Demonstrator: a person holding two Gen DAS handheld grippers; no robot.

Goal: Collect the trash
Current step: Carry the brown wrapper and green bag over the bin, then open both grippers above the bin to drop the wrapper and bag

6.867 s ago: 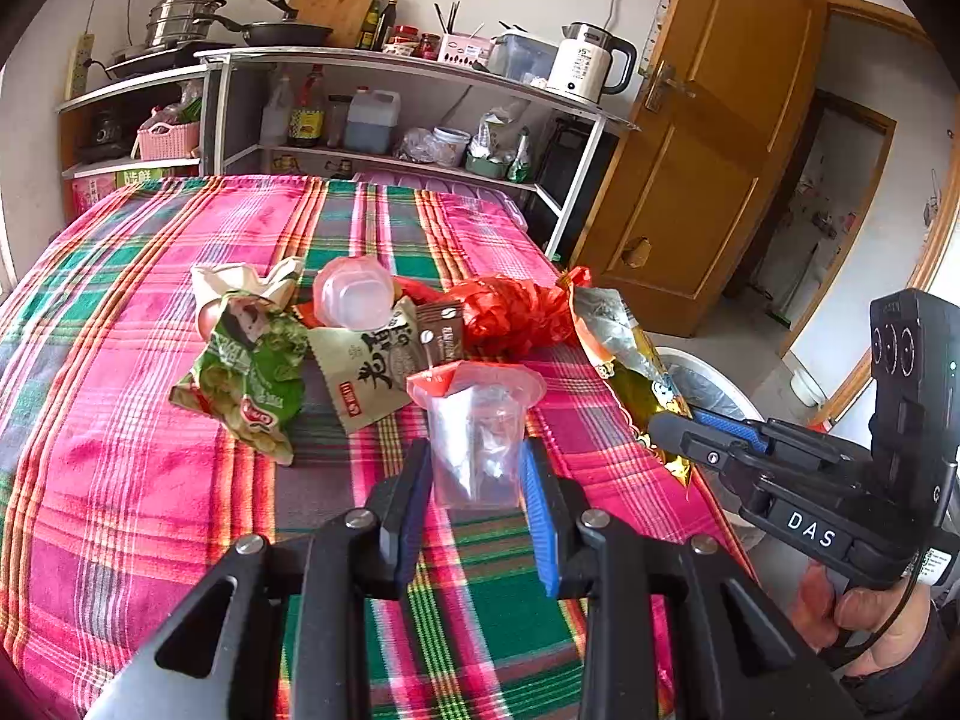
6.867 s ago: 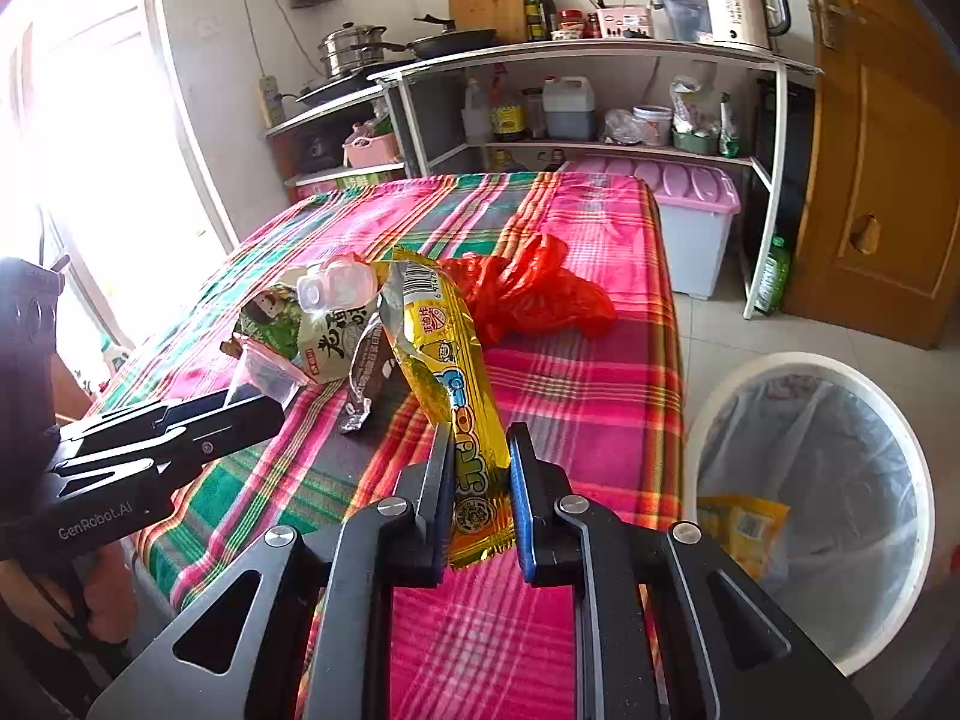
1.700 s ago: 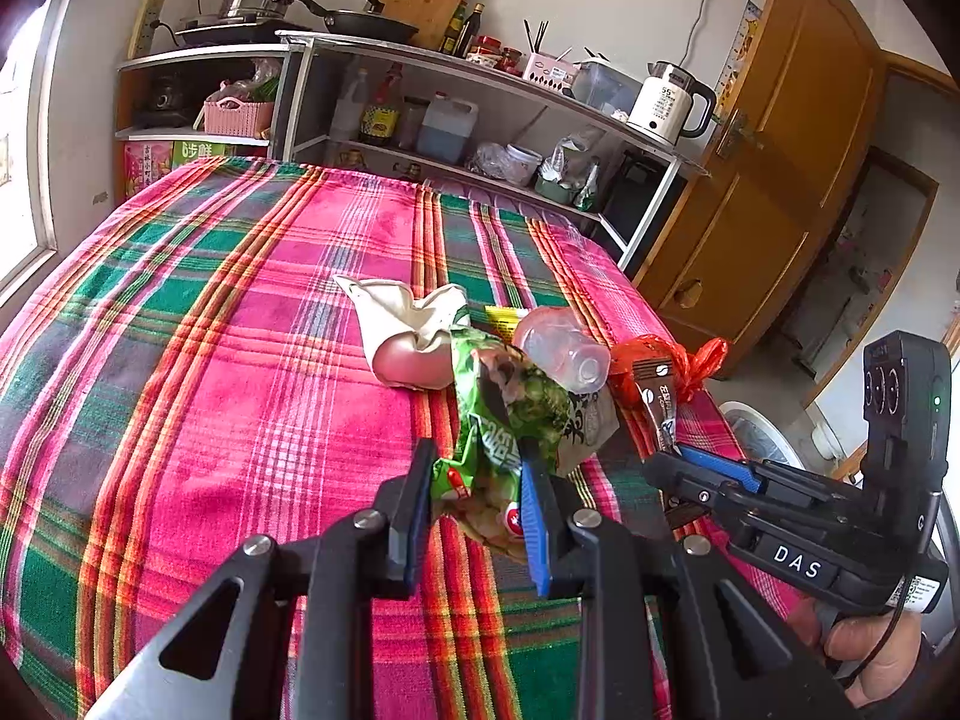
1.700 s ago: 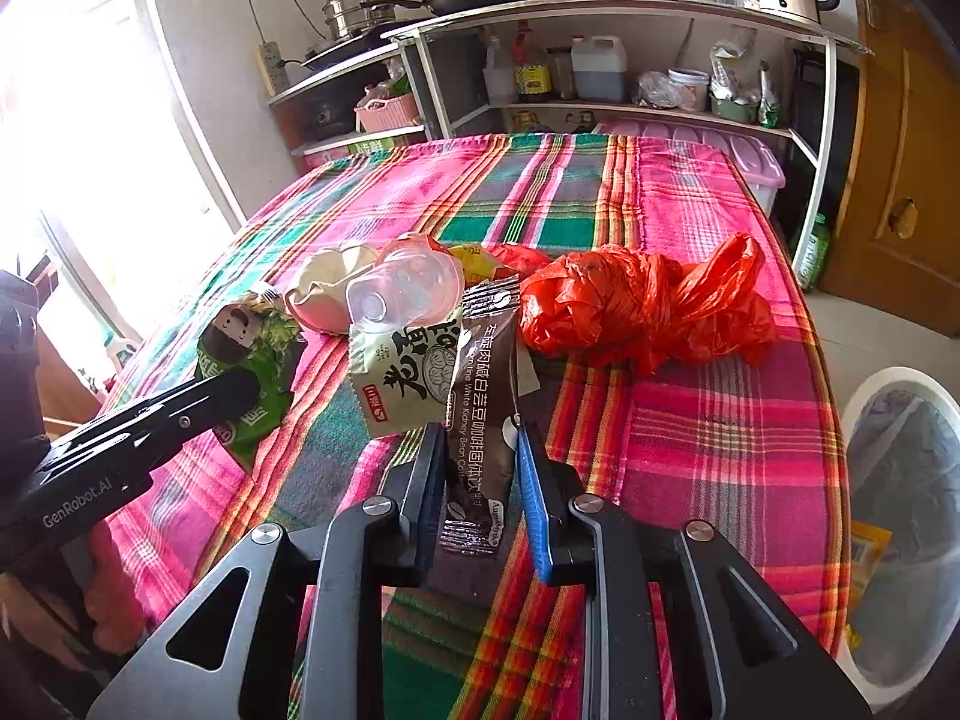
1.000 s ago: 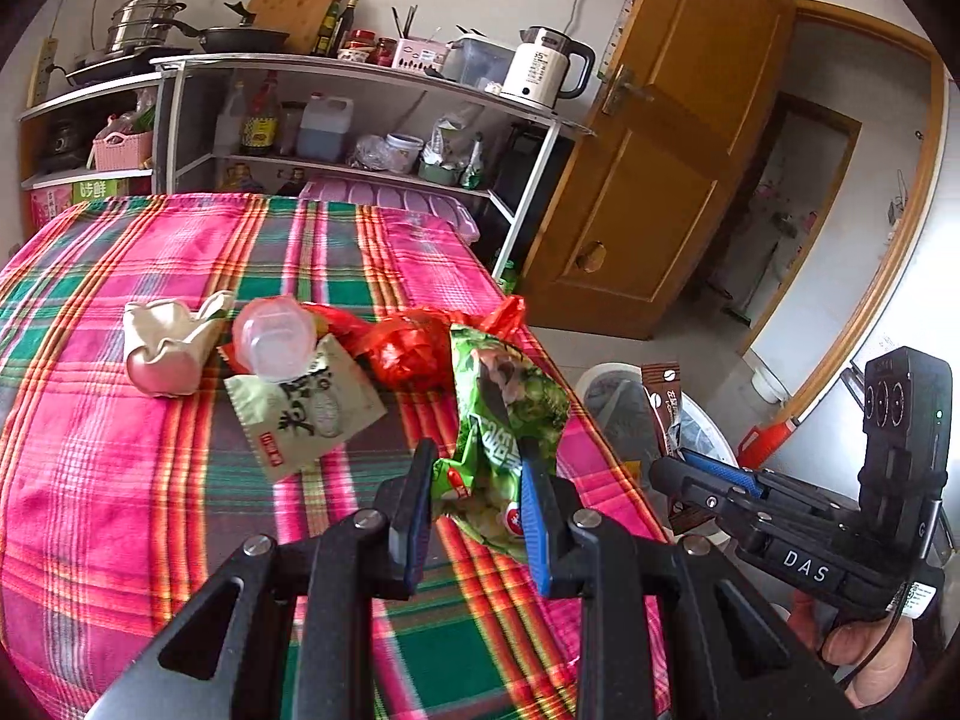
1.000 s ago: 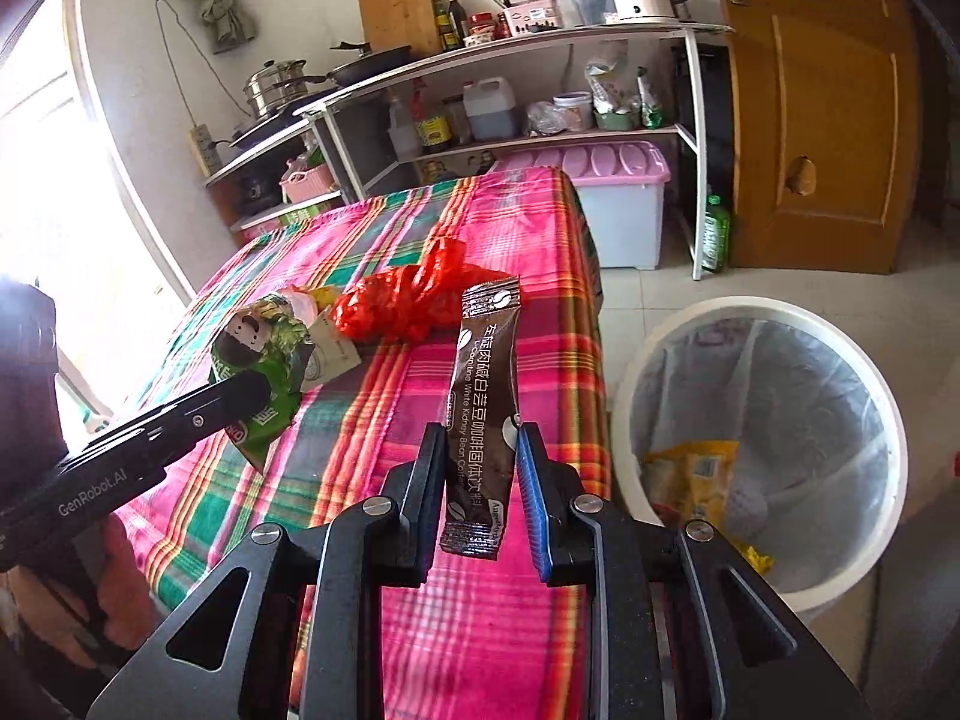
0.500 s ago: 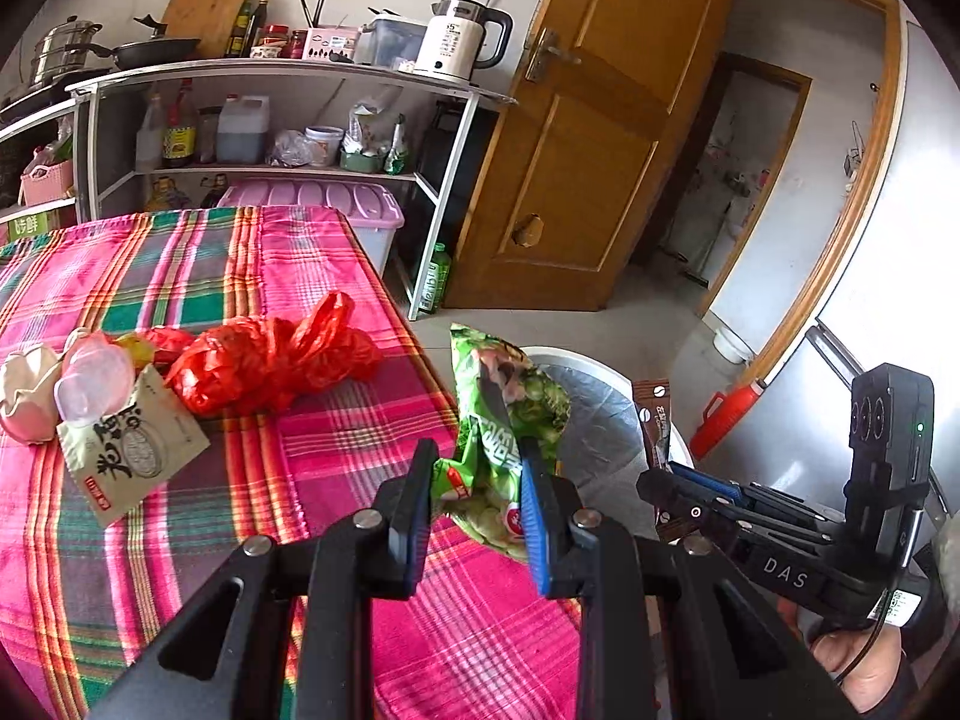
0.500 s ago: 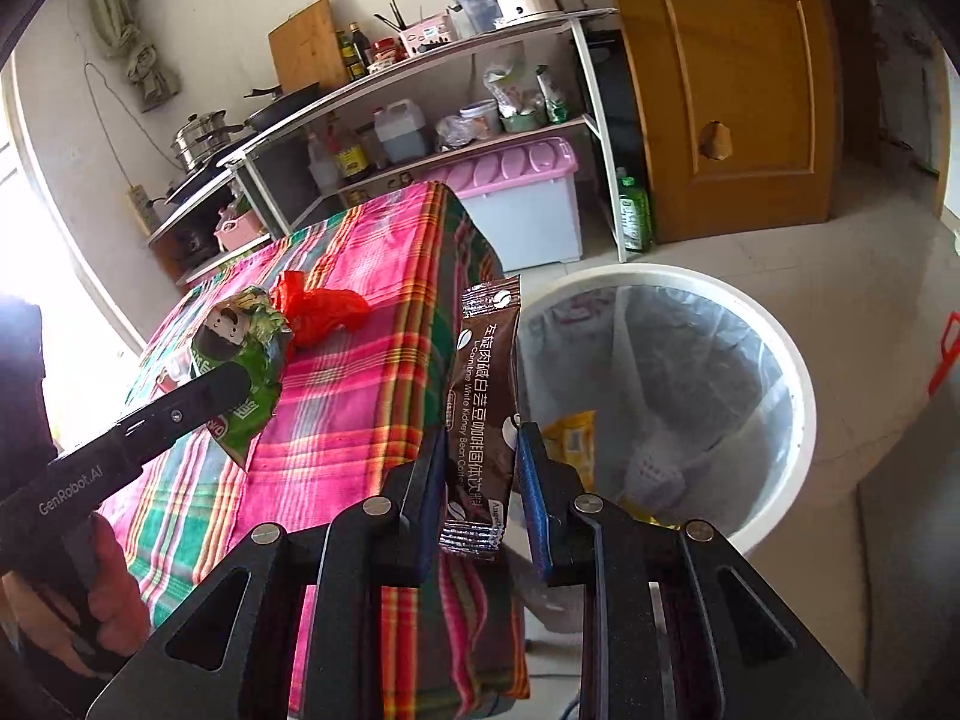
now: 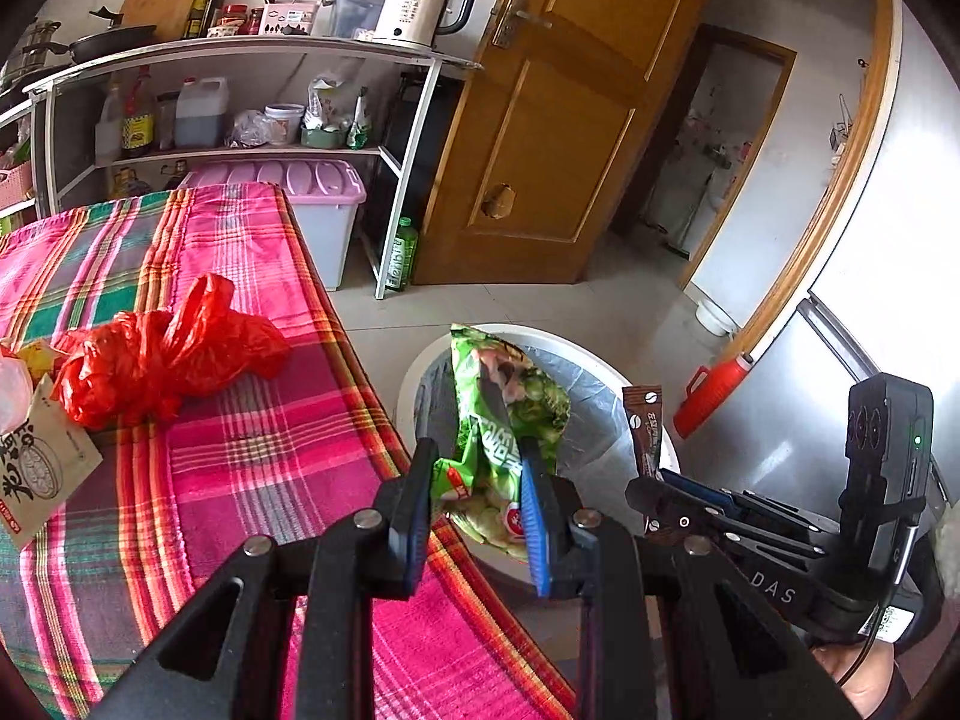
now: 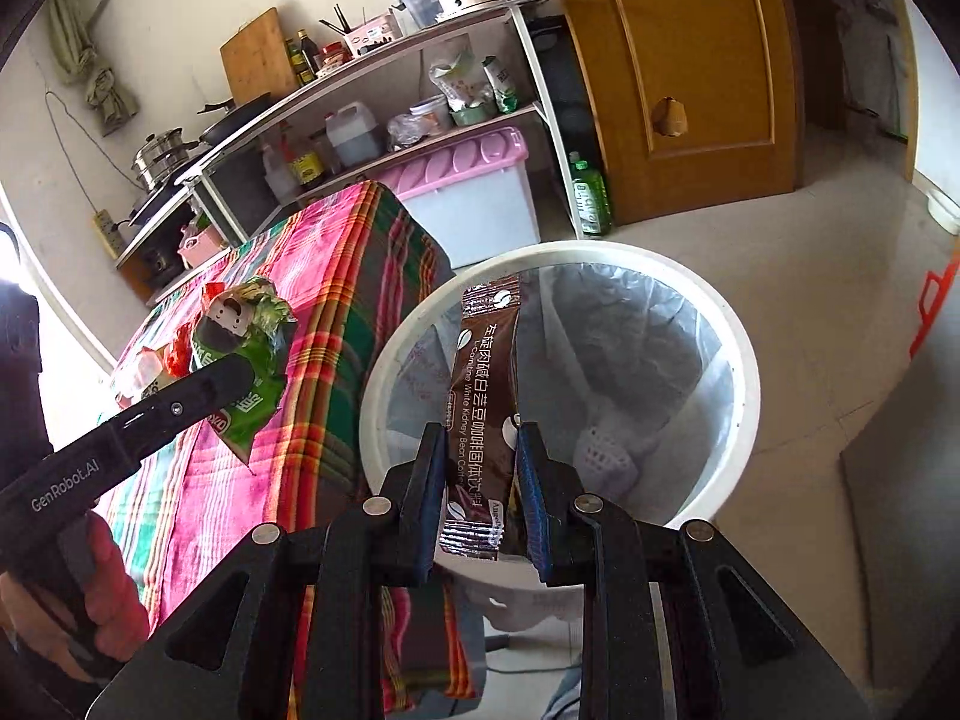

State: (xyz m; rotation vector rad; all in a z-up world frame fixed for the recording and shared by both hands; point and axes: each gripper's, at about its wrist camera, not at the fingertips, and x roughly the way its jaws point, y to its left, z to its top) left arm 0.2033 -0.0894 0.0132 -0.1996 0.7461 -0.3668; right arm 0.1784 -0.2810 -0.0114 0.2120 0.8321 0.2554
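Note:
My left gripper (image 9: pixel 477 480) is shut on a green snack bag (image 9: pixel 501 420) and holds it at the table's right edge, next to the white trash bin (image 9: pixel 420 372). In the right wrist view the green bag (image 10: pixel 246 354) hangs over the tablecloth. My right gripper (image 10: pixel 480 462) is shut on a brown coffee sachet (image 10: pixel 483 396) and holds it upright over the bin's near rim (image 10: pixel 600 252). The sachet also shows in the left wrist view (image 9: pixel 645 426). The bin has a clear liner and some trash at the bottom.
A red plastic bag (image 9: pixel 156 348), a tan packet (image 9: pixel 42 474) and a clear cup (image 9: pixel 9 390) lie on the plaid table (image 9: pixel 240 456). A shelf rack (image 9: pixel 252 60), a pink-lidded box (image 9: pixel 312 204), a green bottle (image 9: pixel 402 252) and a wooden door (image 9: pixel 570 120) stand behind.
Both grippers have swung right from the table toward the bin, each still holding its wrapper. The bin is now closer and directly under the sachet.

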